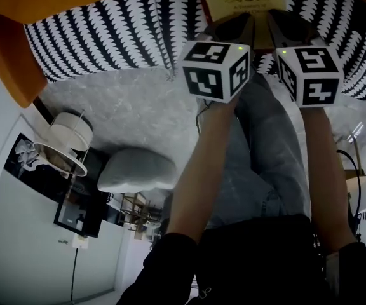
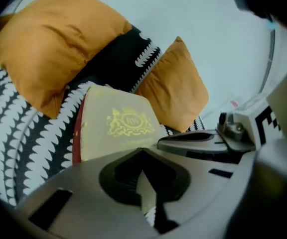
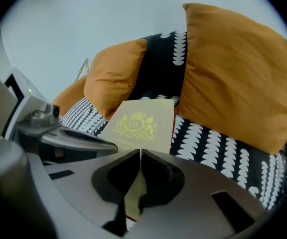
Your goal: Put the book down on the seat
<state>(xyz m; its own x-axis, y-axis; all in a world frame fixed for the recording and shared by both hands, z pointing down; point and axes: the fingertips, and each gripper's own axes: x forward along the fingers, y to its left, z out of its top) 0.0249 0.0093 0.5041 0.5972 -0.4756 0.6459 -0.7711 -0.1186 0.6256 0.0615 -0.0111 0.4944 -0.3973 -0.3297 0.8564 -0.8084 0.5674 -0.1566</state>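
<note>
— Tongs?
— Left gripper (image 2: 143, 156) and right gripper (image 3: 140, 158) are both clamped, each pinching the near edge of the book (image 3: 142, 123).
— Book where?
— Flat over the black-and-white seat (image 3: 218, 143). Grippers side by side at the seat's front, orange cushions (image 3: 233, 68) at its back.

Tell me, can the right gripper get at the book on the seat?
Probably yes: the book lies flat on the seat just ahead of the right gripper, with nothing between. Its jaws are together, so they'd have to open first.
</note>
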